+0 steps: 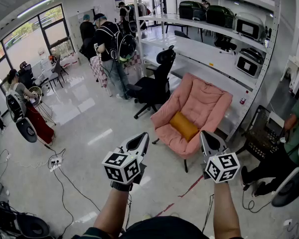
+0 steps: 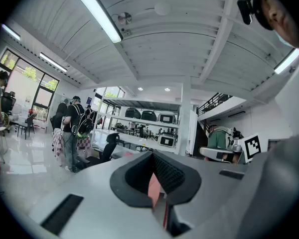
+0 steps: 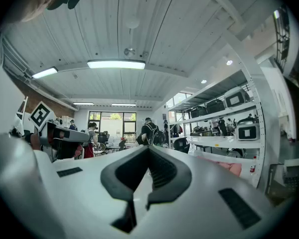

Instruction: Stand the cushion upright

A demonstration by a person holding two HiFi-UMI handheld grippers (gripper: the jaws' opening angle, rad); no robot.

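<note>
The left tool [image 1: 144,137] has its jaws together and holds nothing; through the slit behind the tips only a sliver of pink shows. The right tool [image 1: 205,135] is likewise fully closed and empty. Both are held level side by side in the lower middle of the head view, over bare floor [image 1: 89,133], aimed toward the pink chair [image 1: 205,99] just above them in the frame and well apart from it.

The cushion [image 1: 183,125], mustard-coloured, lies flat on the chair's seat at the frame's centre right, its broad face up. Its long axis runs from upper left to lower right, roughly across the seat, with one long edge toward the backrest.

The step in hand looks like the approach, with nothing gripped yet. To do it well, both tools probably need to open before they reach the seat, take the cushion at its two short ends, then tip it up onto its lower long edge so that it leans on the backrest and does not slump forward
</note>
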